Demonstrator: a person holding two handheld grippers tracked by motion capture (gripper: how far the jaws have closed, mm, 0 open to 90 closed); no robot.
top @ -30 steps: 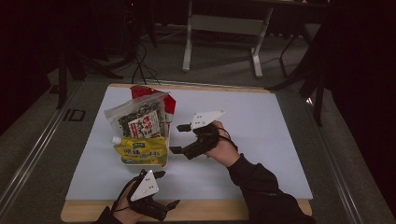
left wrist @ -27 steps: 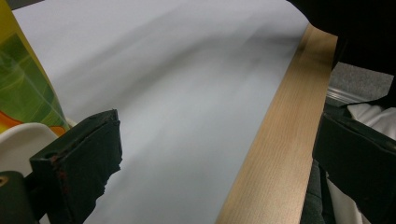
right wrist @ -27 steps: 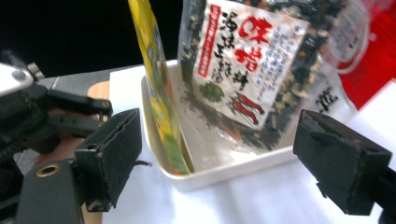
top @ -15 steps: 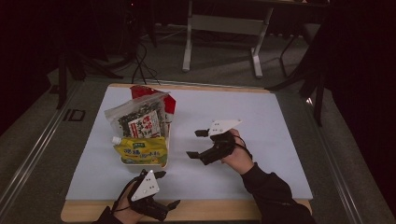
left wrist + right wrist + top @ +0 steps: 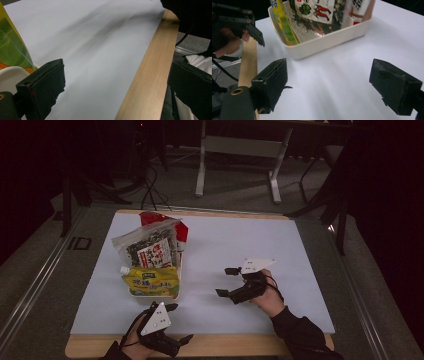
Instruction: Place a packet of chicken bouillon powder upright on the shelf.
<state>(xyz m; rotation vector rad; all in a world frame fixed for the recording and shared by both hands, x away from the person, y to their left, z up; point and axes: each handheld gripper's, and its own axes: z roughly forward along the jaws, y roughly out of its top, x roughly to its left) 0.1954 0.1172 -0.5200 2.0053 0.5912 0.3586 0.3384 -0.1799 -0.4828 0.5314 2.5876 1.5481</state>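
Observation:
A white tray [image 5: 150, 295] stands at the left of the white table sheet and holds three snack packs upright. These are a red pack [image 5: 182, 231] at the back, a clear seaweed bag [image 5: 150, 247] in the middle and a yellow pouch [image 5: 150, 280] in front. My left gripper [image 5: 179, 322] rests open and empty at the table's front edge, just in front of the tray. In the left gripper view its jaws [image 5: 117, 85] straddle the wooden table edge [image 5: 150, 67]. My right gripper [image 5: 223, 281] hovers open and empty to the right of the tray [image 5: 324, 42], jaws pointing at it.
The white sheet [image 5: 240, 240] covers the table top, and bare sheet lies to the right of and behind my right gripper. Metal rails run along both sides of the table. A stand's legs [image 5: 235, 150] and cables lie on the floor beyond the far edge.
My right gripper has drawn back from the tray, moving right and toward the table's front, still open. The left gripper has stayed put.

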